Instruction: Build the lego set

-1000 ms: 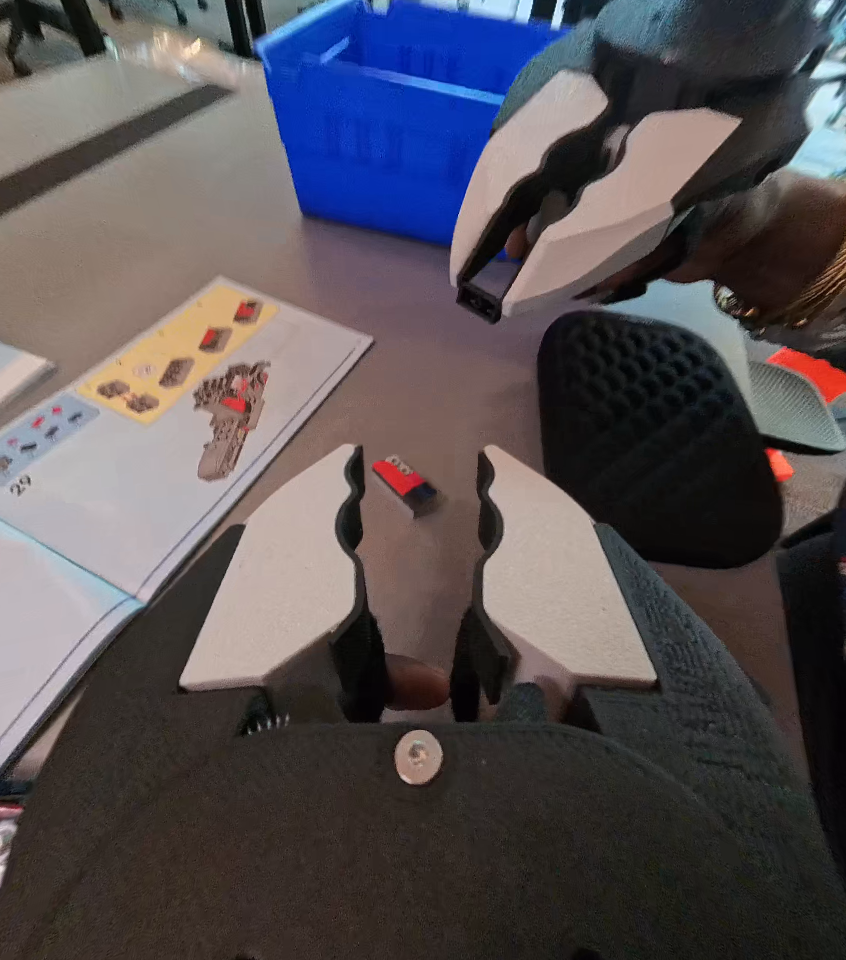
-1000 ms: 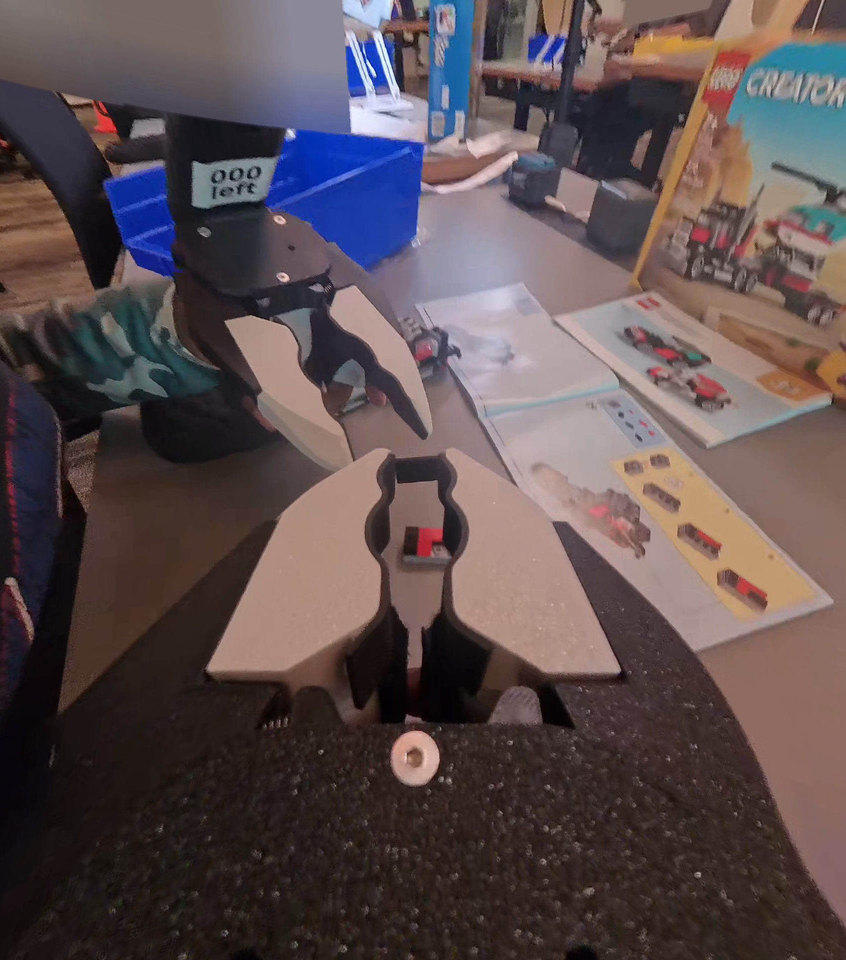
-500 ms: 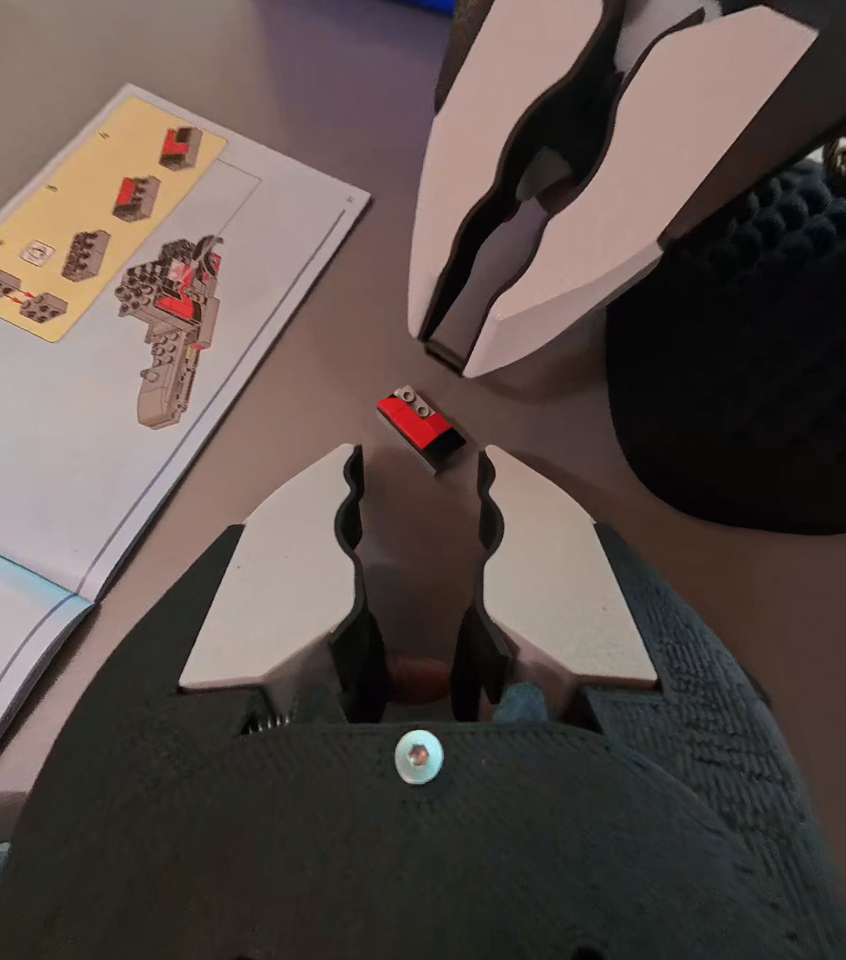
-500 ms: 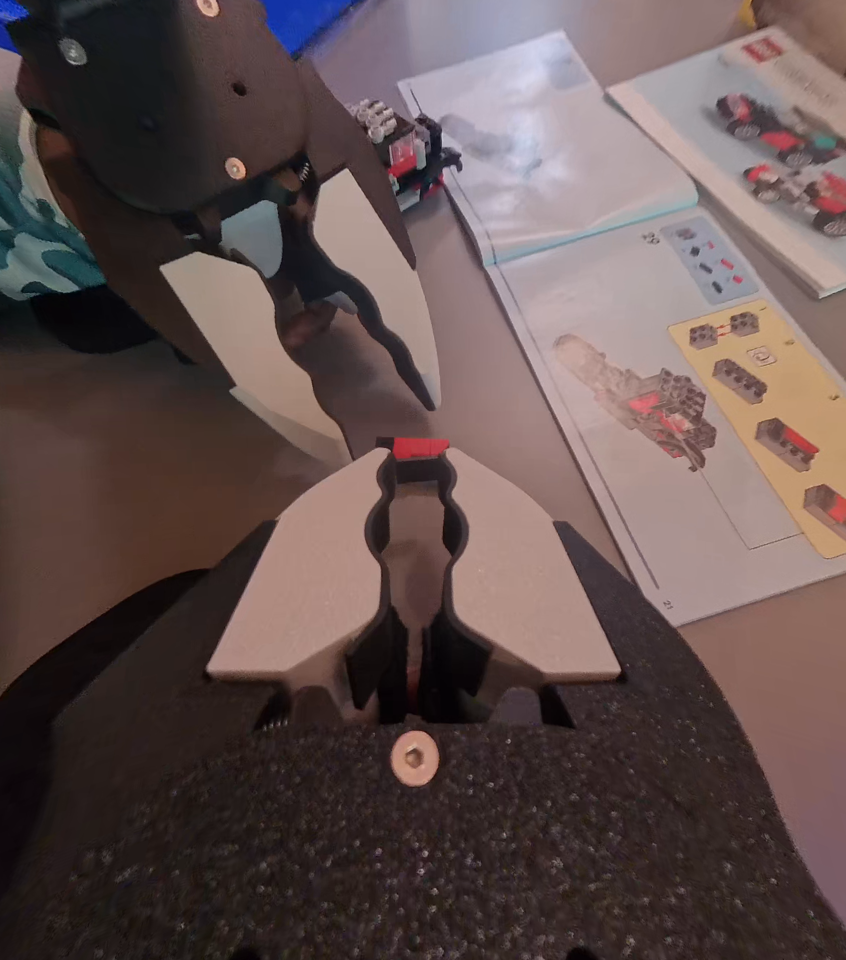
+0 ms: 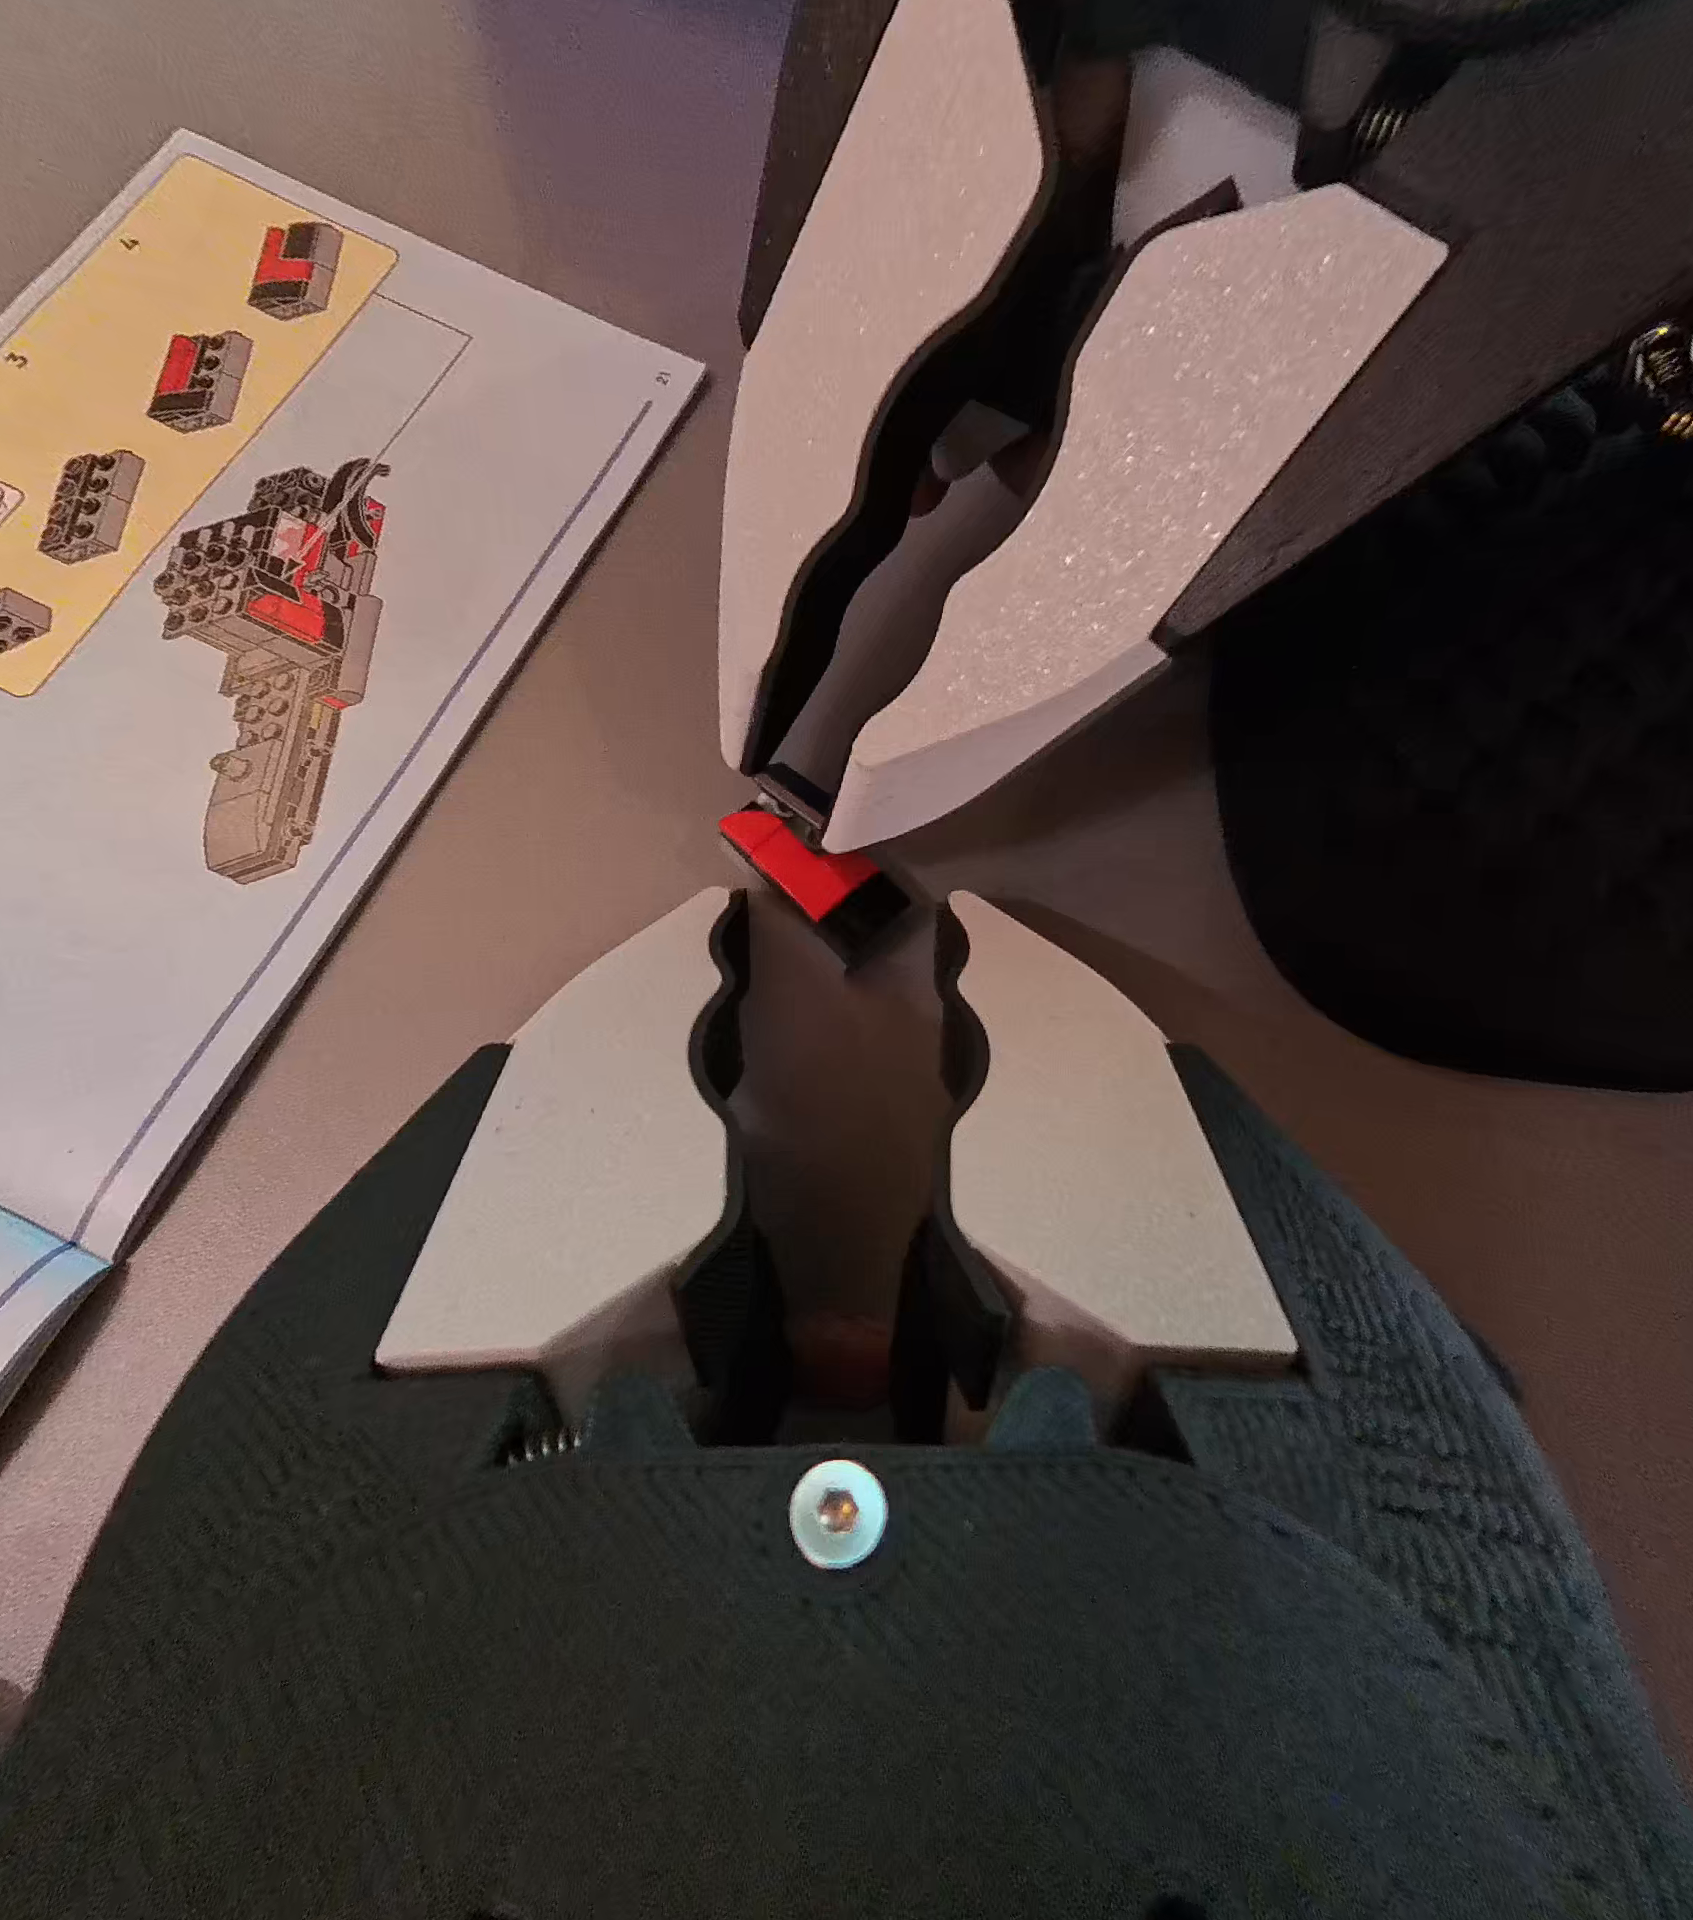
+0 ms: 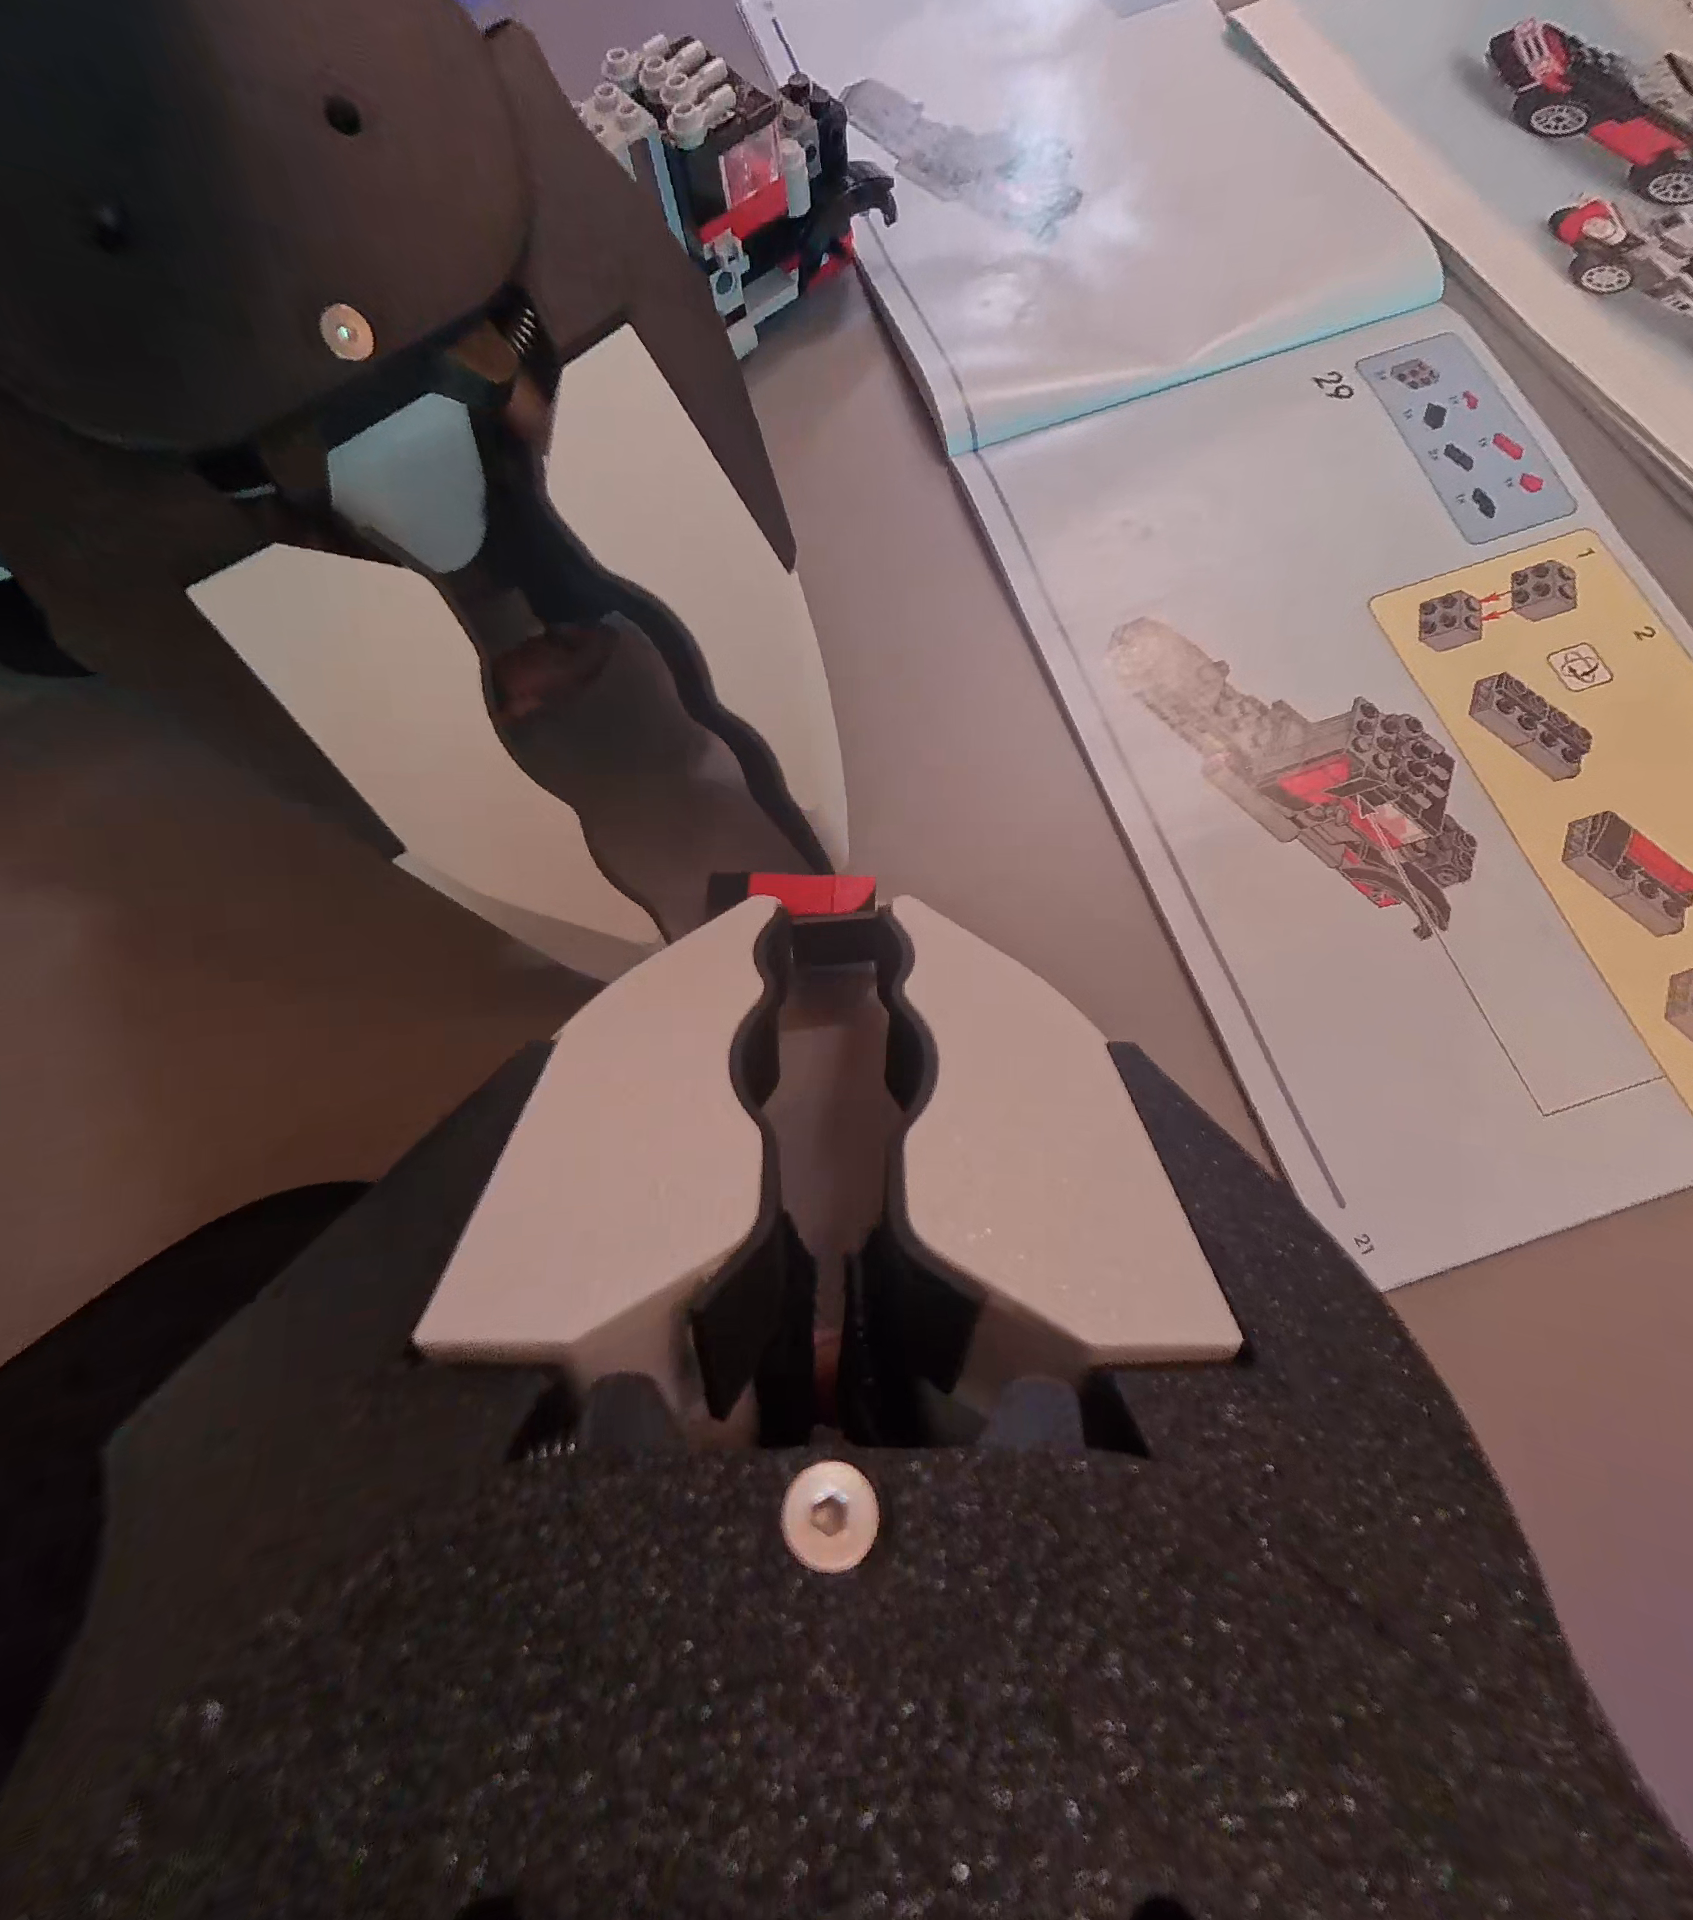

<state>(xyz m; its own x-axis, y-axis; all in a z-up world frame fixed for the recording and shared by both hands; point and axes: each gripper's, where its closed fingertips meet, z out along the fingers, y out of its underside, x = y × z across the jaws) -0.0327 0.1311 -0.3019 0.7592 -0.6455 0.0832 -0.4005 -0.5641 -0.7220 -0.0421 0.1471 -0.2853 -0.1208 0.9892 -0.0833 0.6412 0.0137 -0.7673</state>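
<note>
A small red and black lego sub-assembly lies on the grey table; it also shows in the right wrist view. My left gripper is open, its fingertips on either side of the assembly's black end. My right gripper is shut on a small black piece and holds it against the assembly. In the left wrist view the right gripper comes down from above with the black piece at its tips. The left gripper shows open in the right wrist view.
An open instruction booklet lies to the left, also in the right wrist view. A partly built truck model stands behind the left gripper. A second booklet lies at the far right. A black textured rounded object lies at the right. The tips of both grippers are at nearly the same place. Both grippers' tips are roughly 15 centimeters from the partly built truck model.
Both grippers have come down and closed in on the red and black assembly. The right gripper's black piece now touches it. The left fingertips now flank it.
</note>
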